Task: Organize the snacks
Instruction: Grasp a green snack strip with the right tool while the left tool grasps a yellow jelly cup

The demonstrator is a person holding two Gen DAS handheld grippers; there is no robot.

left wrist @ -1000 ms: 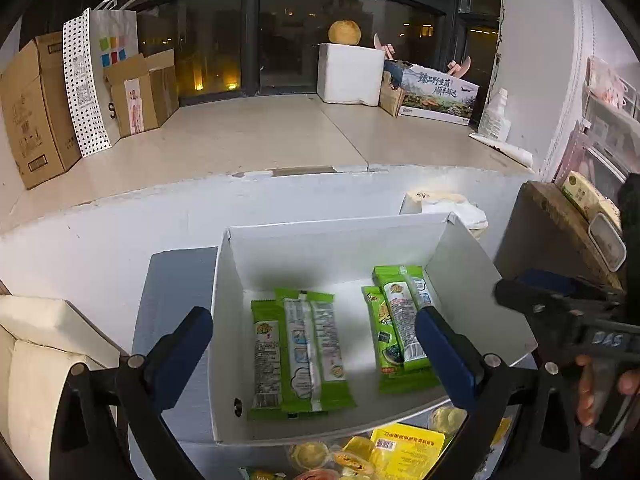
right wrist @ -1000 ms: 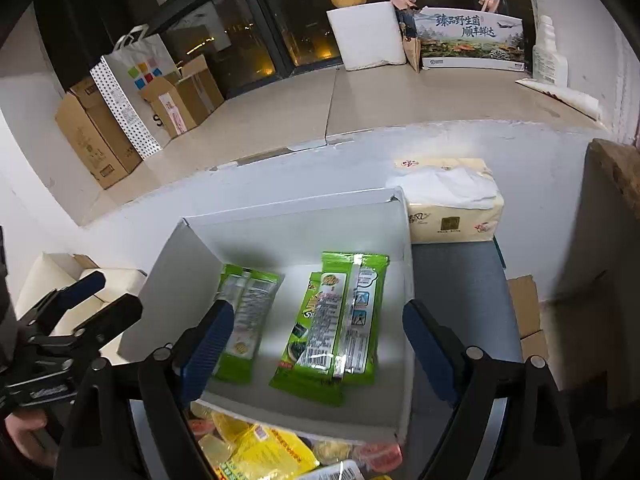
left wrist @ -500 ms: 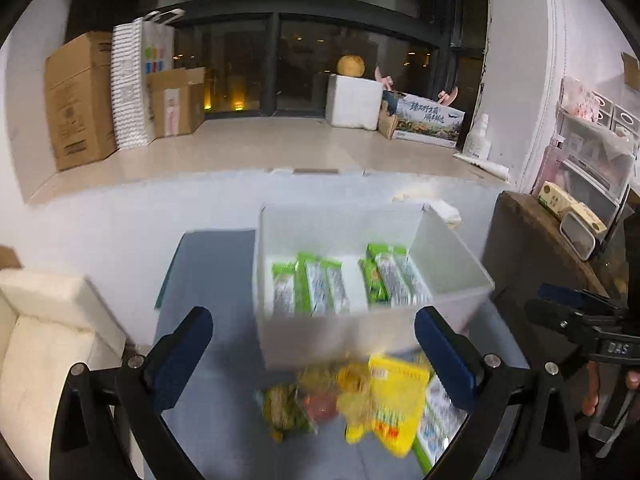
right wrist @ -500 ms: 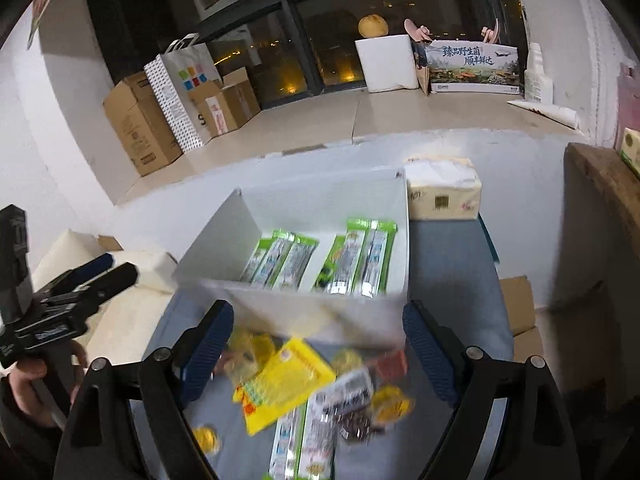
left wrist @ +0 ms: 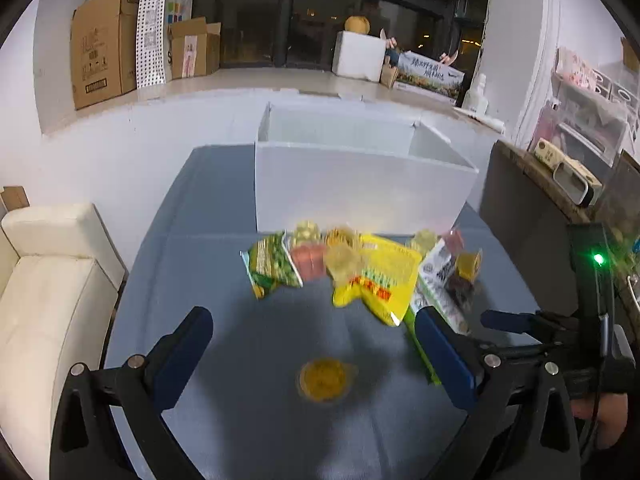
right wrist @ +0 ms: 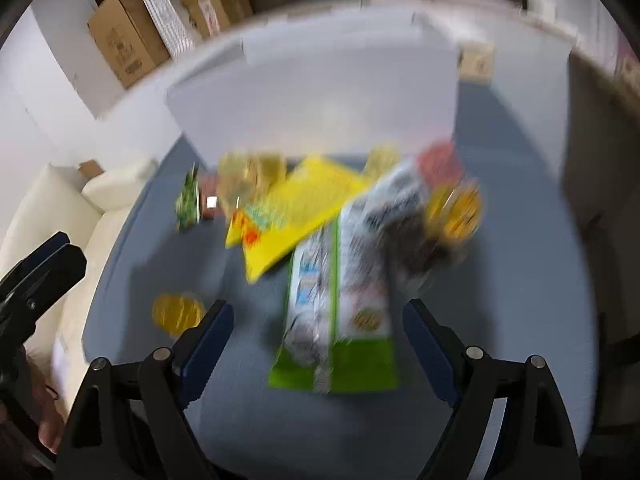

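Note:
A white box (left wrist: 360, 184) stands at the back of the blue-grey table (left wrist: 224, 280); its inside is hidden from here. In front of it lies a pile of snacks: a yellow bag (left wrist: 376, 276), a green bag (left wrist: 268, 264) and several small jelly cups. One yellow jelly cup (left wrist: 323, 379) lies alone between the fingers of my left gripper (left wrist: 316, 356), which is open and empty. My right gripper (right wrist: 316, 340) is open and empty over a green-and-white snack pack (right wrist: 340, 320). The right wrist view is blurred; the box (right wrist: 316, 100) and yellow bag (right wrist: 296, 204) show there.
A cream sofa (left wrist: 44, 280) is left of the table. A dark wooden cabinet (left wrist: 532, 216) stands on the right. Cardboard boxes (left wrist: 104, 44) and a paper bag sit on the ledge behind. A tissue box (right wrist: 476, 60) is beside the white box.
Both grippers have pulled back and down from over the box to low above the table. The snack pile is now in full view, and the box's contents are out of sight.

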